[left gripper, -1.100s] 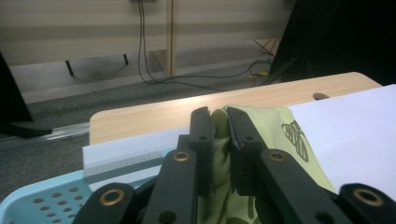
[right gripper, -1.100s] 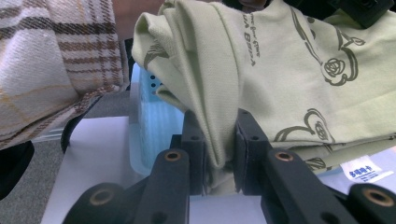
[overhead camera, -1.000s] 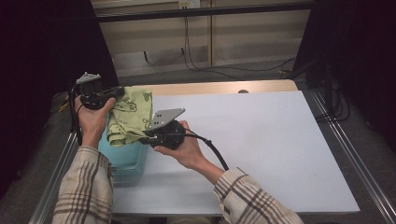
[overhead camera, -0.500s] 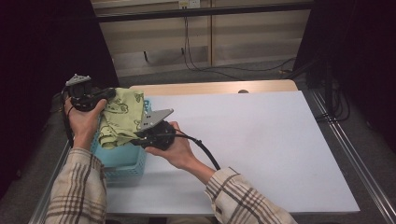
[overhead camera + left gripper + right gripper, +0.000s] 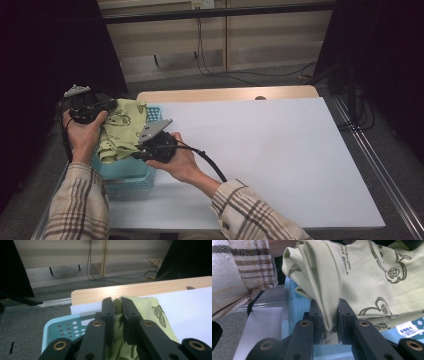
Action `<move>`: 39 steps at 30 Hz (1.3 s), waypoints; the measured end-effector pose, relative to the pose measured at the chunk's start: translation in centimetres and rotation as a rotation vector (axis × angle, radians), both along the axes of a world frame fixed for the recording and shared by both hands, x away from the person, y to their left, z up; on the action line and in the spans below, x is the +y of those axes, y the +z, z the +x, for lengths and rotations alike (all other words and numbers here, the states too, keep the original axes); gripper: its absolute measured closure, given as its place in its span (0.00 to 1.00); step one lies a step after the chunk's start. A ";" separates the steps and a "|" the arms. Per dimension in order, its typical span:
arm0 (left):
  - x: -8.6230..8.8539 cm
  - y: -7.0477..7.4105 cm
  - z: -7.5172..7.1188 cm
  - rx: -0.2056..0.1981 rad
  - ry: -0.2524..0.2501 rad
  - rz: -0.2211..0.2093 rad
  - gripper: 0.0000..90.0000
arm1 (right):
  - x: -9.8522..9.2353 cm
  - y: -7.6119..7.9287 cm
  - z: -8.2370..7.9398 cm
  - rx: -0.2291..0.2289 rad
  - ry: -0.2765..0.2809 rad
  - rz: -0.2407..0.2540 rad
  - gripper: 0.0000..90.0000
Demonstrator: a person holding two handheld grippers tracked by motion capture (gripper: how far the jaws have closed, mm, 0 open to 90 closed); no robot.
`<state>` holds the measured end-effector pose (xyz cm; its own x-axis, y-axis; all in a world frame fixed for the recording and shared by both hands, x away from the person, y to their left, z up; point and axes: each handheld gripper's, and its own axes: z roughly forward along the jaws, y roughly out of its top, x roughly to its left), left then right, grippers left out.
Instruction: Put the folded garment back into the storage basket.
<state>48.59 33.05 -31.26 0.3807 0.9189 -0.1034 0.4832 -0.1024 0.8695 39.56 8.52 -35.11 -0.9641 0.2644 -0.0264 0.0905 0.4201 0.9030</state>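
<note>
A folded pale green cloth (image 5: 120,131) with dark printed drawings hangs over a light blue perforated basket (image 5: 131,175) at the table's left edge. My left gripper (image 5: 107,106) is shut on the cloth's far edge; in the left gripper view the green cloth (image 5: 146,311) is pinched between the black jaws of the left gripper (image 5: 118,303). My right gripper (image 5: 136,154) is shut on the cloth's near folded edge. In the right gripper view a thick fold of the cloth (image 5: 327,290) runs down between the jaws of the right gripper (image 5: 329,307), above the basket (image 5: 298,305).
The white table top (image 5: 270,150) stretches to the right of the basket, with a wooden strip (image 5: 225,94) along its far edge. A black cable (image 5: 210,162) trails from the right gripper across the table. Metal rails (image 5: 380,165) run along the table's right side.
Both hands have carried the cloth to the left and slightly down, so it now hangs over the basket at the table's left edge. Both grips stay closed on it.
</note>
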 end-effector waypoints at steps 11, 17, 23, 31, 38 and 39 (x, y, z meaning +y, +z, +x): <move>-0.4 -0.7 0.7 0.014 -0.014 0.029 0.91 | 0.7 -0.8 0.5 0.016 -0.003 -0.015 0.85; -0.8 -1.5 0.9 0.029 -0.019 0.063 0.91 | 1.0 -1.4 0.7 0.033 -0.001 -0.022 0.85; -0.3 -2.1 0.9 0.048 -0.011 0.066 0.91 | 1.1 -1.8 0.7 0.035 0.003 -0.026 0.85; -0.3 -3.2 1.0 0.073 -0.005 0.078 0.91 | 1.3 -2.6 0.8 0.051 0.001 -0.040 0.85; -0.3 -3.7 1.2 0.080 -0.001 0.077 0.91 | 1.4 -3.0 0.9 0.055 0.001 -0.049 0.85; -0.2 -3.9 1.4 0.075 0.001 0.089 0.91 | 1.4 -3.0 0.9 0.055 0.001 -0.049 0.85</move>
